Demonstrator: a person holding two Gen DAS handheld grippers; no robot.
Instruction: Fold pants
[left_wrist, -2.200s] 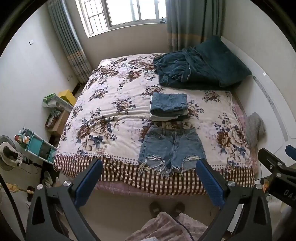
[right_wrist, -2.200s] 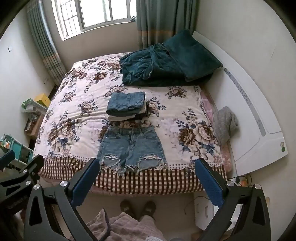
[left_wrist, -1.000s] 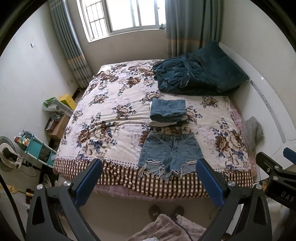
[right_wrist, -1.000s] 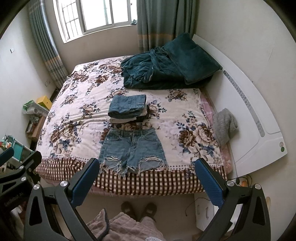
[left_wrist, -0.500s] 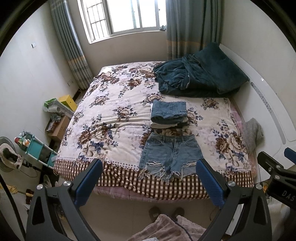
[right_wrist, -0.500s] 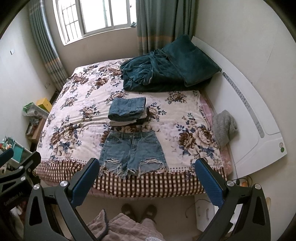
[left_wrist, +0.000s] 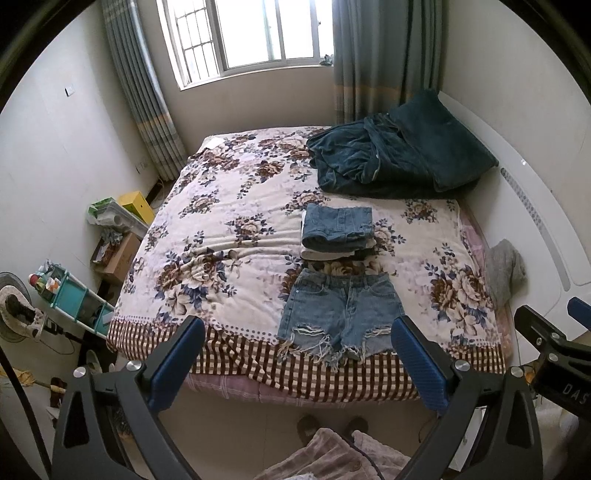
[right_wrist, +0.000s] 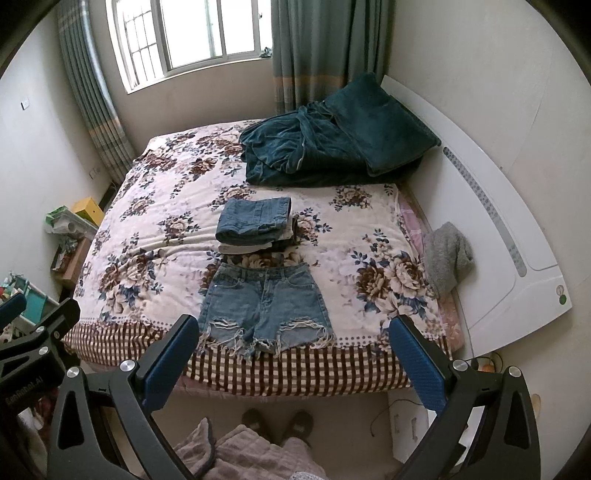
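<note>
My left gripper (left_wrist: 295, 354) and right gripper (right_wrist: 291, 350) are both wide apart, holding nothing. The shorts (right_wrist: 264, 304) lie flat ahead on the bed (right_wrist: 369, 376) (waist far, frayed legs toward me), slightly nearer my right.

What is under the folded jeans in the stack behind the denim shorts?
Under the folded jeans a pale folded layer shows along the near edge, with darker cloth at its right side. How many garments lie there is hidden. The stack sits on the floral bedspread.
</note>
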